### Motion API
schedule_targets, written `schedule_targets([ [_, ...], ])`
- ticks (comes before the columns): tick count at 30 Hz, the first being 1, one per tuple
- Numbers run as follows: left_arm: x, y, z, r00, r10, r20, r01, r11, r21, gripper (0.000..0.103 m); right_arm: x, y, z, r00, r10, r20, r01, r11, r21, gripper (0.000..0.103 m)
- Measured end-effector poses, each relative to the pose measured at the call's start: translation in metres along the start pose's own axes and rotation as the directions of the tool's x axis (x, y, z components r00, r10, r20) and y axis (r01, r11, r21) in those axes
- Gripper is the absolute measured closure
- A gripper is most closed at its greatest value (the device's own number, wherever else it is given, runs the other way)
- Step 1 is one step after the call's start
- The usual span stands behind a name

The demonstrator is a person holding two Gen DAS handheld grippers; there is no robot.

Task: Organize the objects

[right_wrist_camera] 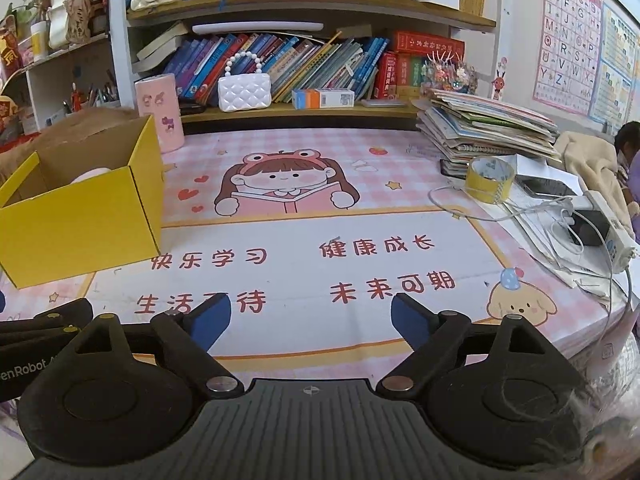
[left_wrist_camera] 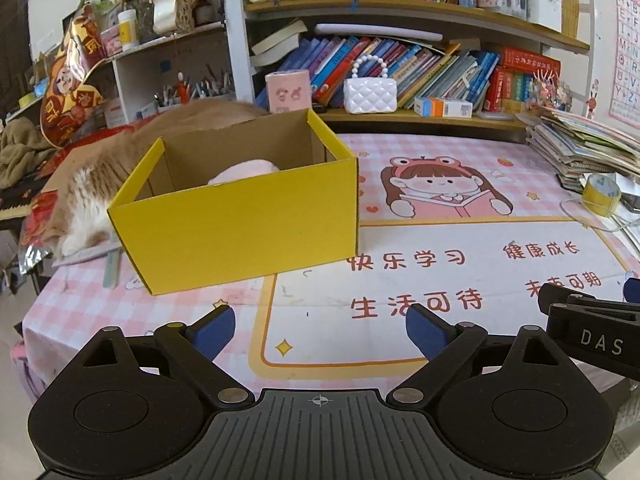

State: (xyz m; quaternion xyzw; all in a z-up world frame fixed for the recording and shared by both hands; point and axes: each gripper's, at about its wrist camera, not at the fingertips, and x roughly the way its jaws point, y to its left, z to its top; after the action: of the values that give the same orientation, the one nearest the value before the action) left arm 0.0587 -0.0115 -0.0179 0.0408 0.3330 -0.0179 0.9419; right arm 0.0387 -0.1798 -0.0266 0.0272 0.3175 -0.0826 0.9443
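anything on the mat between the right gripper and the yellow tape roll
Nothing stands there: from the right gripper to the yellow tape roll only bare printed mat shows, seen in the right wrist view.

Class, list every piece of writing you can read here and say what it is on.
"快乐学习", "健康成长", "生活可待", "未来可期": desk mat
"DAS": right gripper
"enRobot": left gripper
Alphabet letters A to Z: wall poster
Book spines and small box: too small to read

Yellow box (left_wrist_camera: 240,224), pink-checked table mat (left_wrist_camera: 440,152)
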Motion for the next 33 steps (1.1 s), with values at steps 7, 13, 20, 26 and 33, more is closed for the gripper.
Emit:
schedule_targets([
  [7,-0.0029,-0.0007,0.0001,1.0,0.011,0.003,-0.011,1.0,-0.009,0.007,-0.0022,0.0007,-0.0003,1.0,-0.001,0.002,0.002,1.0,-0.005,0.007],
  [13,-0.0041,-0.0013,-0.0018,0.999,0.039,0.001,-0.039,0.999,-0.01,0.006,-0.0069,0.0013,-0.0006,1.0,0.005,0.002,-0.005,1.0,-0.009,0.003],
  [20,-0.0058,-0.0011,-0.0036,0.998,0.058,-0.006,-0.058,0.998,-0.013,0.003,-0.008,0.0031,-0.0013,1.0,0.009,-0.005,-0.009,1.0,-0.018,0.002],
  [26,-0.0057,-0.0018,-0.0045,0.998,0.062,-0.009,-0.062,0.998,-0.012,0.003,-0.0082,0.0035,-0.0022,1.0,0.008,-0.008,-0.008,1.0,-0.021,0.002],
  [33,-0.0067,-0.0004,-0.0038,0.997,0.075,-0.008,-0.075,0.997,-0.018,0.0,-0.0074,0.0029,-0.0022,1.0,0.004,-0.01,-0.005,1.0,-0.023,0.002],
])
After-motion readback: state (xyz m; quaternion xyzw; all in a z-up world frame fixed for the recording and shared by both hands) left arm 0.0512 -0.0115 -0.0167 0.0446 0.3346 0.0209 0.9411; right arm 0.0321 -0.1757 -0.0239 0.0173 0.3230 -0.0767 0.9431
